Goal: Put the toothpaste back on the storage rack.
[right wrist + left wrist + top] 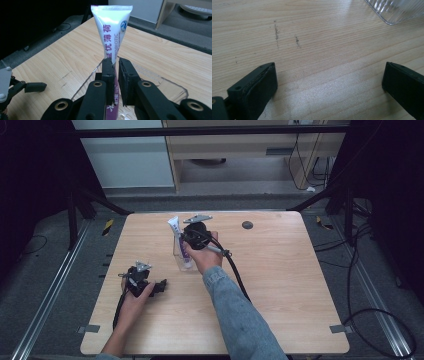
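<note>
A white and purple toothpaste tube (176, 227) (112, 32) stands upright in a clear ribbed plastic cup (181, 254) (160, 82) near the middle of the wooden table (280, 270). My right gripper (196, 238) (116, 67) is shut on the tube's middle, its flat crimped end pointing up. My left gripper (159, 286) (329, 82) rests low on the table at the front left, jaws wide open with bare wood between them. A corner of the cup (394, 11) shows beyond it.
A small dark round disc (247, 225) lies at the table's far right. Black cables (235, 275) trail from both grippers. Metal frame rails and floor cables surround the table; a cabinet stands behind it.
</note>
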A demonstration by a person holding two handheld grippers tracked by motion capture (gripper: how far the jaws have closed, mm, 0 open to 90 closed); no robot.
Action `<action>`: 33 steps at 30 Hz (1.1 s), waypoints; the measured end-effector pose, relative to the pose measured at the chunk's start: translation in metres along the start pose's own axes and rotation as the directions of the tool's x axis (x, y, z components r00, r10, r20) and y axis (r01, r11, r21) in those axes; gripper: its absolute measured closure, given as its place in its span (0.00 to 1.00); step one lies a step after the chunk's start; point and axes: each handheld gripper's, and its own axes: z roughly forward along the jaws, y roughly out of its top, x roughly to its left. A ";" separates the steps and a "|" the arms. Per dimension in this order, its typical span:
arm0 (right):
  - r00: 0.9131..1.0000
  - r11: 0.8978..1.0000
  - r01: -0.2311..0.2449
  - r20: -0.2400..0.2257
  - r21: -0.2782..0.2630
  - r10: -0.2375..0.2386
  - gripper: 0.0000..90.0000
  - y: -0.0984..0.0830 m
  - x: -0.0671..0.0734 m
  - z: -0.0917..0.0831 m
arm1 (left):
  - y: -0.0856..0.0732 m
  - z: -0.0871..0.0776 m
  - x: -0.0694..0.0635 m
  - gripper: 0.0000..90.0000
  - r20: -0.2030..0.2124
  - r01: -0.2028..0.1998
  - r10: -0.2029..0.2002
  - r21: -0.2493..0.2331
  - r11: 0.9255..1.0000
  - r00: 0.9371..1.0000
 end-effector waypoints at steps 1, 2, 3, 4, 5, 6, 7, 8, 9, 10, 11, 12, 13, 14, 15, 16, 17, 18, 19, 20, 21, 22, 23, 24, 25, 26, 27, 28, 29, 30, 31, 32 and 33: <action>1.000 1.000 -0.003 0.001 0.001 0.003 0.92 0.001 0.000 -0.001 | 0.000 0.000 0.000 0.00 0.000 0.001 -0.001 0.000 1.000 1.000; 1.000 1.000 -0.002 0.001 0.000 0.002 0.92 0.001 -0.001 -0.002 | 0.000 0.000 0.000 0.00 0.000 0.001 -0.001 0.000 1.000 1.000; 1.000 1.000 -0.003 0.003 -0.001 0.003 0.92 0.002 -0.002 -0.004 | 0.000 0.000 0.000 0.00 0.000 0.001 -0.001 -0.001 1.000 1.000; 1.000 1.000 -0.002 0.003 -0.004 0.002 0.91 0.002 -0.002 -0.005 | 0.000 0.000 0.000 0.00 0.001 0.002 -0.002 -0.003 1.000 1.000; 1.000 1.000 -0.001 0.003 -0.005 0.001 0.91 0.003 -0.003 -0.007 | 0.000 0.000 0.000 0.00 0.001 0.002 -0.002 -0.003 1.000 1.000; 1.000 1.000 0.001 0.004 -0.007 -0.001 0.90 0.003 -0.004 -0.009 | 0.000 0.001 0.000 0.00 0.001 0.002 -0.002 -0.003 1.000 1.000; 1.000 1.000 0.004 0.006 -0.007 -0.004 0.90 0.003 -0.004 -0.010 | 0.000 0.001 0.000 0.00 0.000 0.002 -0.002 -0.002 1.000 1.000; 1.000 1.000 0.004 0.007 -0.008 -0.004 0.89 0.004 -0.005 -0.012 | 0.001 0.001 0.000 0.00 0.000 0.002 -0.002 -0.002 1.000 1.000; 1.000 1.000 0.005 0.009 -0.010 -0.005 0.89 0.004 -0.006 -0.014 | 0.001 0.001 0.000 0.00 0.000 0.002 -0.002 -0.002 1.000 1.000; 1.000 1.000 0.003 0.010 -0.014 -0.003 0.88 0.004 -0.007 -0.016 | 0.001 0.001 0.000 0.00 0.000 0.003 -0.003 -0.002 1.000 1.000; 1.000 1.000 0.000 0.010 -0.016 0.000 0.87 0.005 -0.008 -0.018 | 0.001 0.001 0.000 0.00 0.000 0.003 -0.003 -0.002 1.000 1.000; 1.000 1.000 -0.001 0.014 -0.019 0.001 0.86 0.005 -0.009 -0.020 | 0.001 0.001 0.000 0.00 0.000 0.002 -0.002 -0.002 1.000 1.000; 1.000 1.000 -0.004 0.017 -0.022 0.004 0.85 0.005 -0.010 -0.022 | 0.001 0.001 0.000 0.00 0.000 0.004 -0.004 -0.003 1.000 1.000; 1.000 1.000 -0.006 0.018 -0.024 0.006 0.84 0.005 -0.012 -0.024 | 0.001 0.002 0.000 0.00 0.000 0.004 -0.004 -0.004 1.000 1.000; 1.000 1.000 -0.006 0.019 -0.026 0.006 0.83 0.005 -0.013 -0.025 | 0.001 0.001 0.000 0.00 0.000 0.000 0.000 -0.001 1.000 1.000; 1.000 1.000 -0.008 0.020 -0.030 0.009 0.80 0.005 -0.014 -0.027 | 0.002 0.002 0.000 0.00 0.000 0.000 0.000 -0.001 1.000 1.000; 1.000 0.999 -0.012 0.020 -0.034 0.013 0.79 0.006 -0.015 -0.029 | 0.002 0.002 0.000 0.00 0.000 0.000 0.000 -0.001 1.000 1.000; 1.000 0.999 -0.012 0.017 -0.036 0.013 0.76 0.006 -0.016 -0.030 | 0.002 0.002 0.000 0.00 0.000 0.002 -0.002 -0.002 1.000 1.000; 1.000 0.999 -0.015 0.010 -0.037 0.016 0.71 0.006 -0.018 -0.031 | 0.002 0.002 0.000 0.00 0.000 0.001 -0.001 -0.002 1.000 1.000; 1.000 0.999 -0.018 0.000 -0.029 0.018 0.67 0.006 -0.019 -0.031 | 0.002 0.002 0.000 0.00 0.000 0.000 0.000 -0.001 1.000 1.000; 1.000 1.000 -0.020 -0.003 -0.021 0.020 0.61 0.006 -0.020 -0.032 | 0.002 0.002 0.000 0.00 0.001 0.001 -0.001 -0.002 1.000 1.000; 1.000 1.000 -0.016 -0.010 -0.014 0.016 0.54 0.005 -0.020 -0.032 | 0.002 0.002 0.000 0.00 0.001 0.000 0.000 -0.002 1.000 1.000; 1.000 1.000 -0.007 -0.017 -0.012 0.006 0.48 0.004 -0.021 -0.032 | 0.002 0.002 0.000 0.00 0.001 -0.001 0.001 -0.001 1.000 1.000; 1.000 1.000 -0.002 -0.015 -0.015 0.002 0.44 0.004 -0.021 -0.033 | 0.002 0.002 0.000 0.00 0.001 -0.001 0.001 -0.001 1.000 1.000; 1.000 1.000 0.000 -0.012 -0.023 -0.001 0.40 0.004 -0.021 -0.035 | 0.002 0.002 0.000 0.00 0.001 0.000 0.000 -0.001 1.000 1.000; 1.000 0.999 -0.009 -0.021 -0.036 0.008 0.35 0.003 -0.022 -0.037 | 0.002 0.002 0.000 0.00 0.001 0.002 -0.002 -0.003 1.000 1.000; 1.000 0.999 -0.019 -0.026 -0.052 0.017 0.32 0.003 -0.022 -0.039 | 0.002 0.002 0.000 0.00 0.001 0.002 -0.002 -0.003 1.000 1.000; 1.000 0.998 -0.013 -0.026 -0.059 0.011 0.29 0.003 -0.022 -0.041 | 0.002 0.002 0.000 0.00 0.001 0.000 0.000 -0.002 1.000 1.000; 1.000 0.998 0.006 -0.021 -0.058 -0.007 0.26 0.003 -0.021 -0.042 | 0.002 0.002 0.000 0.00 0.001 0.000 0.000 -0.002 1.000 1.000; 1.000 0.998 0.024 -0.011 -0.055 -0.025 0.24 0.002 -0.021 -0.044 | 0.002 0.002 0.000 0.00 0.001 0.000 0.000 -0.001 1.000 1.000; 0.999 0.998 0.040 -0.003 -0.048 -0.040 0.23 0.001 -0.021 -0.045 | 0.002 0.002 0.000 0.00 0.001 0.000 0.000 -0.001 1.000 1.000; 0.998 0.998 0.057 -0.002 -0.039 -0.057 0.22 0.000 -0.021 -0.047 | 0.002 0.002 0.000 0.00 0.001 0.000 0.000 -0.001 1.000 1.000; 0.997 0.996 0.083 -0.001 -0.036 -0.083 0.21 -0.001 -0.021 -0.048 | 0.002 0.002 0.000 0.00 0.001 -0.001 0.001 0.000 1.000 1.000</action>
